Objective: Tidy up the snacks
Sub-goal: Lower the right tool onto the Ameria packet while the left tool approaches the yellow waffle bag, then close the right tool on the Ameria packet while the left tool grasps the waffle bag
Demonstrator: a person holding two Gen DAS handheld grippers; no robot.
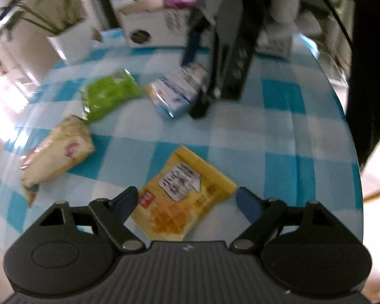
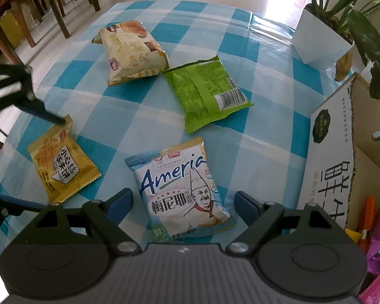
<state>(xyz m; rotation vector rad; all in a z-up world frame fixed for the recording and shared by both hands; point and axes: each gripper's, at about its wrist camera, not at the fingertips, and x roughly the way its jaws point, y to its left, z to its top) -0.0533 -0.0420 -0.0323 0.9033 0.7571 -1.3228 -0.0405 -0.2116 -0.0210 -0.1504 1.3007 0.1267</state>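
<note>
Four snack packets lie on the blue-and-white checked tablecloth [image 2: 149, 116]. My left gripper [image 1: 186, 192] hangs open just above the yellow packet [image 1: 185, 195], one finger on each side. The right wrist view shows one of its fingers [image 2: 38, 109] touching a corner of that yellow packet [image 2: 63, 162]. My right gripper [image 2: 183, 193] stands open over the blue-and-white packet [image 2: 182, 190], which lies between its fingers without being pressed. Further off are the green packet [image 2: 207, 93] and the cream packet [image 2: 131, 50].
An open cardboard box [image 2: 342, 152] with colourful items inside stands at the table's right edge. A white plant pot [image 2: 321, 40] sits beside it. Wooden chairs [image 2: 50, 5] stand on the floor beyond the far edge of the table.
</note>
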